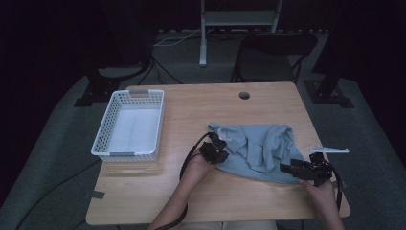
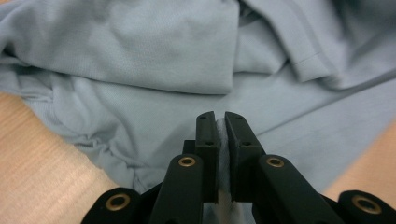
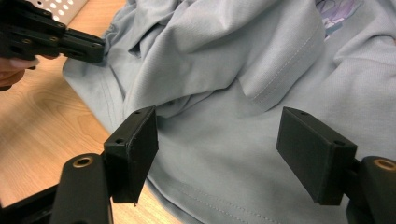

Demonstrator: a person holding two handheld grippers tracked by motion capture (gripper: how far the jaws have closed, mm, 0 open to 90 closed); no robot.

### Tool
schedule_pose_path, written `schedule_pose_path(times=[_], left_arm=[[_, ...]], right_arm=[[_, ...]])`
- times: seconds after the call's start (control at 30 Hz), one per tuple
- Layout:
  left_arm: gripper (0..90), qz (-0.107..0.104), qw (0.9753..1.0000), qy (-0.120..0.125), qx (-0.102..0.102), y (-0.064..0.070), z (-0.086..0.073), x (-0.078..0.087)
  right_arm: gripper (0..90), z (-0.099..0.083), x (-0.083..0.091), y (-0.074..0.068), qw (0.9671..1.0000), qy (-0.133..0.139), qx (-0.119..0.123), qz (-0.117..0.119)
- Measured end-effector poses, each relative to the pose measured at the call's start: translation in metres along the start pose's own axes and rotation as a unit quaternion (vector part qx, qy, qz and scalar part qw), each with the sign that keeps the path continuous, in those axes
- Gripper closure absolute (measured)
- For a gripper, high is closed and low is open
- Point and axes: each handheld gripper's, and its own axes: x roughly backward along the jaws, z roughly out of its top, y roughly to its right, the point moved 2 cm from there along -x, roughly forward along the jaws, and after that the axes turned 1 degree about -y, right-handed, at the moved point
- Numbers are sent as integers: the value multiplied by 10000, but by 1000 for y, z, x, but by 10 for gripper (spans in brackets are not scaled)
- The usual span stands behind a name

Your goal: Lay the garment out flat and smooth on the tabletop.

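Note:
A crumpled light blue shirt (image 1: 258,148) lies on the wooden table (image 1: 201,201), right of centre. My left gripper (image 1: 221,149) is at the shirt's left edge, shut on a fold of the cloth; in the left gripper view its jaws pinch the shirt (image 2: 154,70) between them. My right gripper (image 1: 292,168) stands open at the shirt's near right edge. In the right gripper view the wide-apart jaws hover just over the shirt (image 3: 224,93) near its hem, with the left gripper (image 3: 93,49) at the upper left.
A white plastic basket (image 1: 129,125) lined with white stands on the table's left side. A white hanger (image 1: 329,150) lies at the right edge. A round cable hole (image 1: 244,95) sits near the far edge. A dark chair (image 1: 273,52) stands beyond the table.

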Motion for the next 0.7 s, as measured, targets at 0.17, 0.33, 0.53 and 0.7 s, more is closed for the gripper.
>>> schedule_pose_path(times=[0.17, 0.33, 0.53, 0.7], left_arm=[[862, -461, 9977, 454, 210, -3, -11, 24], [860, -678, 9957, 605, 199, 1, -26, 38], [767, -777, 9962, 398, 38, 7, -55, 43], [755, -932, 9954, 160, -119, 17, -74, 47]], right_arm=[[284, 1, -1, -3, 10000, -7, 33, 15], [284, 0, -3, -3, 10000, -30, 27, 38], [284, 1, 2, -3, 10000, 29, 12, 34], [285, 1, 3, -1, 10000, 46, 0, 26]])
